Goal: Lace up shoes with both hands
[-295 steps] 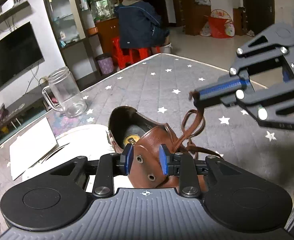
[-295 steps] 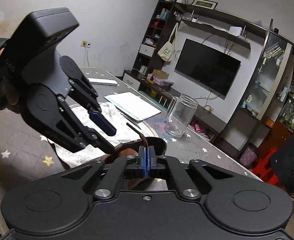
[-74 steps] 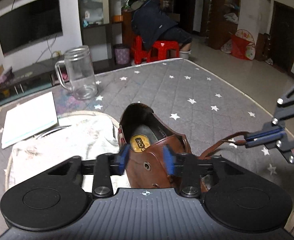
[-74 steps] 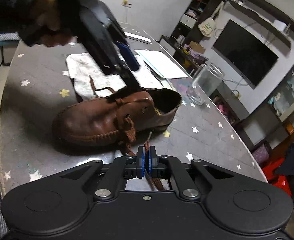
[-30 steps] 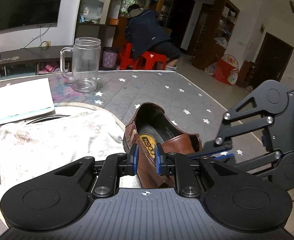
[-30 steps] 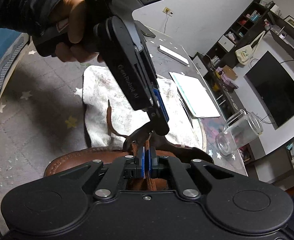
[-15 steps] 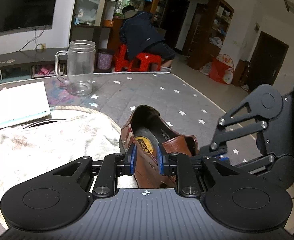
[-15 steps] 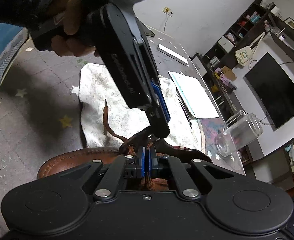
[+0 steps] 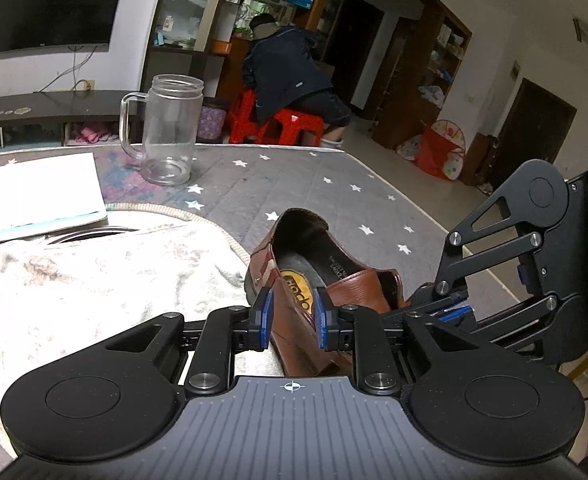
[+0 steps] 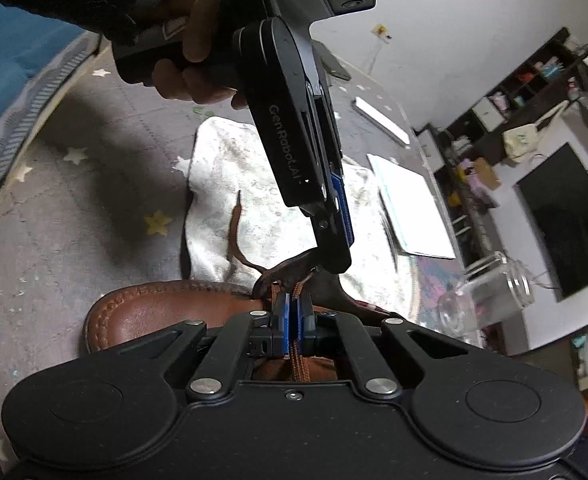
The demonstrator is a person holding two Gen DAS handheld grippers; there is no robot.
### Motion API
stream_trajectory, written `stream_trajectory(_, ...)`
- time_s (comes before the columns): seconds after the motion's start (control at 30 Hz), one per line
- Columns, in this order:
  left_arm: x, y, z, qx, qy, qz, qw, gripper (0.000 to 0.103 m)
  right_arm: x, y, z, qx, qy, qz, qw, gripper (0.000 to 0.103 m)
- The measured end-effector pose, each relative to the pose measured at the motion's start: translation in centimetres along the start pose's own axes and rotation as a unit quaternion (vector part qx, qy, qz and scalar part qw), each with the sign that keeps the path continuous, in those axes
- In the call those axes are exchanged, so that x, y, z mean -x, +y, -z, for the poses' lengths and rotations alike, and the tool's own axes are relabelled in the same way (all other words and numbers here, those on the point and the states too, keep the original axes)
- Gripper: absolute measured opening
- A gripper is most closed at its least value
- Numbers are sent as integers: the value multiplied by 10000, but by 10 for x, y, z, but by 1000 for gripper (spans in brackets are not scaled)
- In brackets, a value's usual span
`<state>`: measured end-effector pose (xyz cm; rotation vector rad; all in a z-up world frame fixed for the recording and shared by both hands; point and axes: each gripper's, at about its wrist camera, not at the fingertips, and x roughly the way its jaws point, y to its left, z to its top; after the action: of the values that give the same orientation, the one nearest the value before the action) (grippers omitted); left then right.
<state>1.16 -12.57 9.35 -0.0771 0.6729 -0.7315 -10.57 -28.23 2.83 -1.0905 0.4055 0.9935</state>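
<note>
The shoe (image 9: 314,276) lies on the bench (image 9: 294,184) at lower centre of the left wrist view, heel opening toward upper centre, toe hidden under the camera body; in the right wrist view it (image 10: 166,312) runs w/ its long axis left-right across lower centre, toe at lower left. The right hand-held gripper (image 10: 293,320) has its jaws closed to a thin slit on the lace (image 10: 296,354), which runs from between the pads up to the eyelet flap just above, at frame centre. The left hand-held gripper (image 9: 292,318) is partly open, nothing gripped, pads straddling the near side wall of the shoe; in the right wrist view it (image 10: 332,252) comes down from the upper left, tip at or touching the flap edge; contact can't be confirmed. So both are at the eyelets, right one nearer the lace since it already has it; the lace end lies just below and right of the left tip there. Judgement: next move is prob. a hand-off or feed of the lace end thru an eyelet near the left tip. Shoe looks brown leather, stitched toe seam, yellow insole label, dark lining. A loose lace tail (image 10: 236,236) trails left of centre over the white cloth (image 10: 262,184). Lace is brown, braided, limp; likely to slip if let slack.
</note>
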Motion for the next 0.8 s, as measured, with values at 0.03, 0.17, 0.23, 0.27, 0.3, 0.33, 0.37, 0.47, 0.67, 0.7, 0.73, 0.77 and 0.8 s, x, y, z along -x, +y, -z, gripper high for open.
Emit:
stream_trajectory(0.03,0,0,0,-5,-2,10,10000,23,0,-1,0,40,10,-42,10000,4)
stream_trajectory(0.17,1,1,0,-30,-3,54,10000,25,-2,-8,-2,113,69,-273,9995,4)
stream_trajectory(0.23,1,2,1,-32,0,76,10000,26,-2,-12,-3,150,74,-354,9992,4)
stream_trajectory(0.27,1,2,0,-40,2,82,10000,26,-2,-14,-4,150,62,-377,9992,4)
stream_trajectory(0.3,1,2,0,-51,5,84,10000,27,-3,-17,-5,133,44,-412,9991,4)
stream_trajectory(0.33,1,3,0,-60,9,84,9999,27,-3,-19,-6,120,31,-428,9990,4)
stream_trajectory(0.37,2,3,0,-63,13,82,9999,27,-5,-21,-6,114,27,-423,9990,4)
stream_trajectory(0.47,2,3,0,-84,17,106,9999,29,-11,-27,-5,64,49,-355,9993,4)
stream_trajectory(0.67,5,-3,-2,-284,-44,185,9994,29,-18,-32,-3,-240,-33,-164,9996,4)
stream_trajectory(0.7,7,-5,-2,-355,-65,219,9991,29,-18,-31,-2,-279,-66,-191,9994,4)
stream_trajectory(0.73,9,-6,-2,-394,-76,222,9989,29,-17,-29,-2,-305,-92,-204,9993,4)
stream_trajectory(0.77,12,-8,-2,-495,-96,211,9985,29,-16,-28,-2,-320,-111,-199,9992,4)
stream_trajectory(0.8,13,-9,-1,-566,-91,204,9981,28,-15,-27,-1,-335,-130,-194,9992,4)
